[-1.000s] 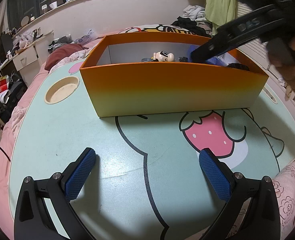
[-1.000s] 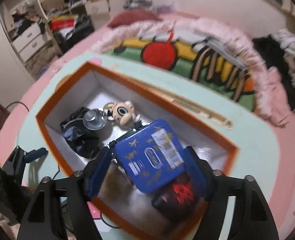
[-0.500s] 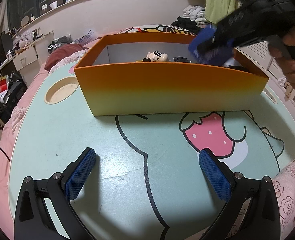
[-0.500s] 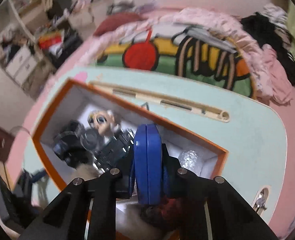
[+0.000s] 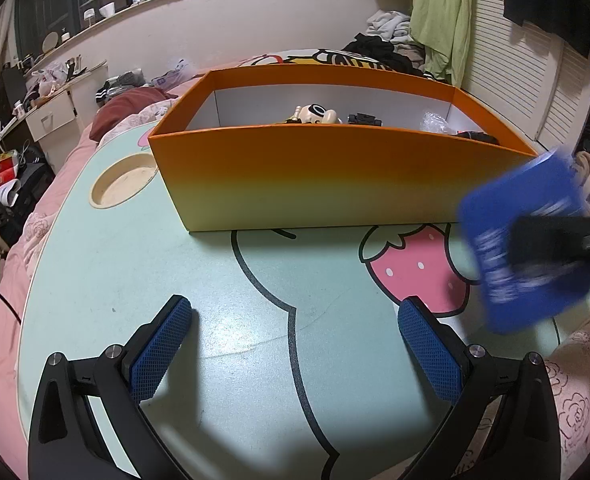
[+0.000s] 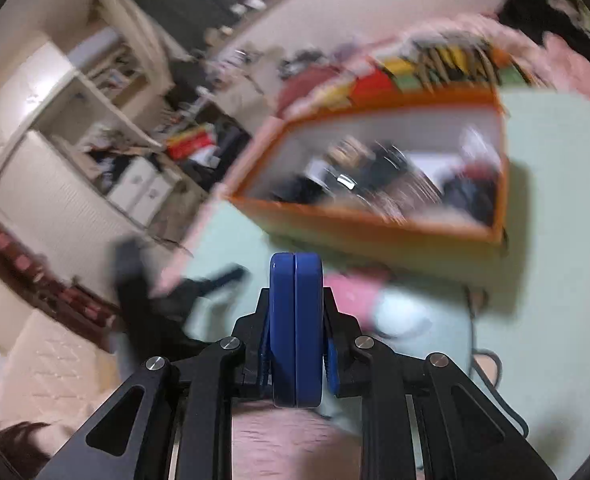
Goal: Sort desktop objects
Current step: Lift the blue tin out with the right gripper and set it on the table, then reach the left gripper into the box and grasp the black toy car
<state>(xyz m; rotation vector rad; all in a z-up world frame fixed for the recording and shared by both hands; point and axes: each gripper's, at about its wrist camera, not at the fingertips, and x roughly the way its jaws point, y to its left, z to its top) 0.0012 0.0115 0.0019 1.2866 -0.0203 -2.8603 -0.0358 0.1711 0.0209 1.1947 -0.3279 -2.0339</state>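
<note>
Right gripper (image 6: pixel 296 344) fingers clamp blue tin (image 6: pixel 296 332), now outside orange box (image 5: pixel 315 176) | left gripper (image 5: pixel 295 344) spread, unmoved | tin's label blurred, unreadable

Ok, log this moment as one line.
right gripper: shut on blue tin, outside orange box | left gripper: open, empty, over table

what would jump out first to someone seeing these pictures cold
The big orange box in the middle of the mint cartoon table, with a small panda-like figure peeking over its rim. Next, the blue tin clamped edge-on in the right gripper, a blurred blue slab at the right edge of the left wrist view, outside the box. The left gripper hangs open and empty over the table's strawberry print.
</note>
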